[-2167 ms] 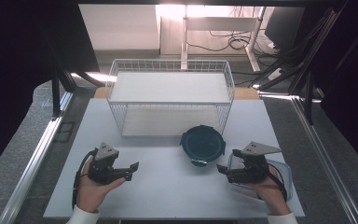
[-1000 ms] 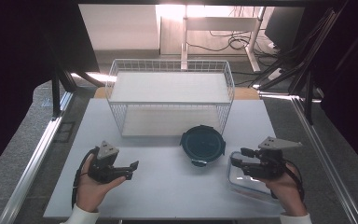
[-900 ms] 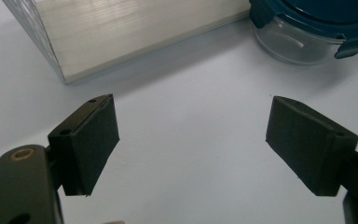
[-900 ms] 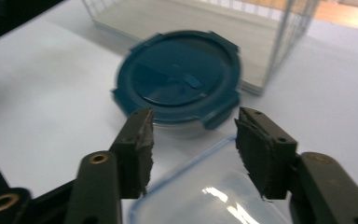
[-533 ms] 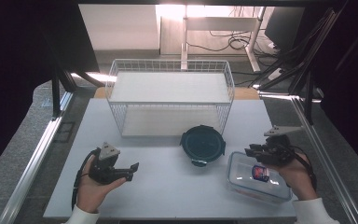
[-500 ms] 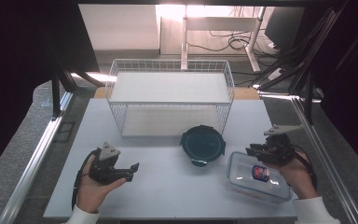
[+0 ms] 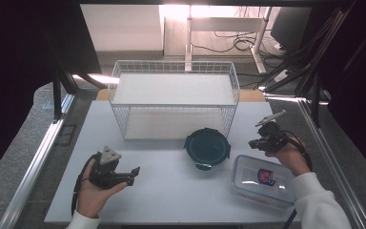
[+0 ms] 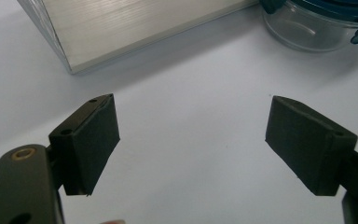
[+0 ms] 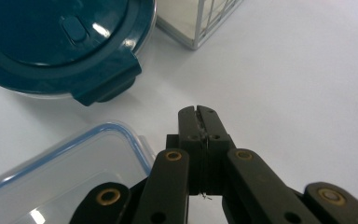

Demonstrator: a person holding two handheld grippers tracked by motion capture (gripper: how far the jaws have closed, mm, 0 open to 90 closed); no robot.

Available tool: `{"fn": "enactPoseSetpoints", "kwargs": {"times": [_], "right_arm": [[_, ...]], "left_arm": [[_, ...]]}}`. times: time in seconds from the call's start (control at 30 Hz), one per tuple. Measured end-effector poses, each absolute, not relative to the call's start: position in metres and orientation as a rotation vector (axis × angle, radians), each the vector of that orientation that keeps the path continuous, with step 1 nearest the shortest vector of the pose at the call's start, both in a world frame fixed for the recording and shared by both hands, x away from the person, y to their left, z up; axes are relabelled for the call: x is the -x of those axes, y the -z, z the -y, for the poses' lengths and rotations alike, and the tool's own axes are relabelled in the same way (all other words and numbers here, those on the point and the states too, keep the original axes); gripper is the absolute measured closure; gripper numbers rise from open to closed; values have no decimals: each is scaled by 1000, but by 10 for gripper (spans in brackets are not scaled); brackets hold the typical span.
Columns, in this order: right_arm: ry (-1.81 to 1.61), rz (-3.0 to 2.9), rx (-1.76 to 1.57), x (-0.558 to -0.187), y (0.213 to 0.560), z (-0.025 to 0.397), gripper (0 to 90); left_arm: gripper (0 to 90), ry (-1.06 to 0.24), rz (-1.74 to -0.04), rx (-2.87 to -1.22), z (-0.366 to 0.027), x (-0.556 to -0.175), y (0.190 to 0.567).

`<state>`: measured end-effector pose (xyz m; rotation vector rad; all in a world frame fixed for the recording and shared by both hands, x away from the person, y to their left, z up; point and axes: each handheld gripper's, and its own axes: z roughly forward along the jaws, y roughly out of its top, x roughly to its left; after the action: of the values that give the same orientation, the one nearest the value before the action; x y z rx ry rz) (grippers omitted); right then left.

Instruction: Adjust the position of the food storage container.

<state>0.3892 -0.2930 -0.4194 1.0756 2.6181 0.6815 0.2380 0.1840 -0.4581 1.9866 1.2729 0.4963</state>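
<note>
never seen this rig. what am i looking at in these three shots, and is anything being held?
No robot arm here: a person holds a two-jaw tool in each hand at a white table. The high view looks down from above the person's side. The other two pictures come from cameras riding on each tool, looking along its black jaws.

The left gripper has its jaws wide apart over bare table. The right gripper has its jaws pressed together with nothing between them. So nothing is held.

On the table: a white wire basket at the back, a round container with a dark teal lid in front of it, and a clear rectangular container with a blue-edged lid near the right hand.
</note>
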Motion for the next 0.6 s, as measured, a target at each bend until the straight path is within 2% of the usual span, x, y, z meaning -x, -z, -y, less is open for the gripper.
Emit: {"fn": "enactPoseSetpoints", "kwargs": {"times": [0.33,0.6], "right_arm": [[-503,-2737,-968,-390,441,282,888],[-511,-2748,-935,-385,441,282,890]], "left_arm": [[167,-497,-1282,-1997,-184,-237,460],[167,-499,-1288,-2000,-182,-237,461]]}}
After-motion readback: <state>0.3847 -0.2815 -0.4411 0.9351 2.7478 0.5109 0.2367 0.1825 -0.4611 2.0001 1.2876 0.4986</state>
